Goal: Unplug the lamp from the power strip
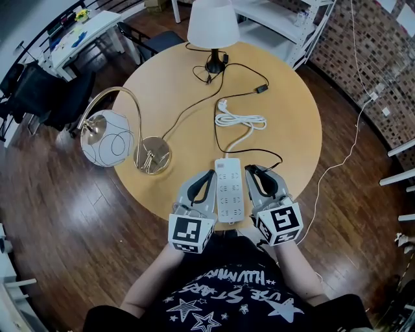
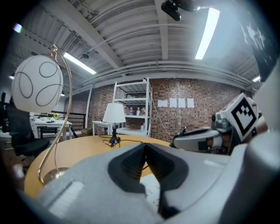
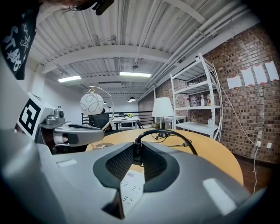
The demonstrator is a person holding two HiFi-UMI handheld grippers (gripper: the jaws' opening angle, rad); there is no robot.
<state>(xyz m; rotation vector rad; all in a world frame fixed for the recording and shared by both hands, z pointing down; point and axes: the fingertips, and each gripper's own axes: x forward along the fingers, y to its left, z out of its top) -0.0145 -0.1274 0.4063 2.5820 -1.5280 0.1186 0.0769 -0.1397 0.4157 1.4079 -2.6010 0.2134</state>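
Observation:
A white power strip [image 1: 228, 192] lies at the near edge of the round wooden table [image 1: 168, 84], its white cord [image 1: 240, 120] coiled behind it. The white-shaded lamp [image 1: 213, 24] stands at the far edge. Its black cord [image 1: 218, 139] runs down to my right gripper [image 1: 250, 170], which is shut on the black plug [image 3: 137, 148] at the strip's right side. Whether the plug still sits in a socket I cannot tell. My left gripper [image 1: 210, 175] rests against the strip's left side, jaws shut with nothing between them [image 2: 144, 147].
A gold arc lamp with a glass globe [image 1: 107, 139] and round base [image 1: 153, 155] stands on the table's left part. An in-line switch [image 1: 260, 89] lies on the black cord. White shelves [image 1: 285, 19] and a brick wall are behind, and a thin white cable [image 1: 353, 139] trails on the floor at right.

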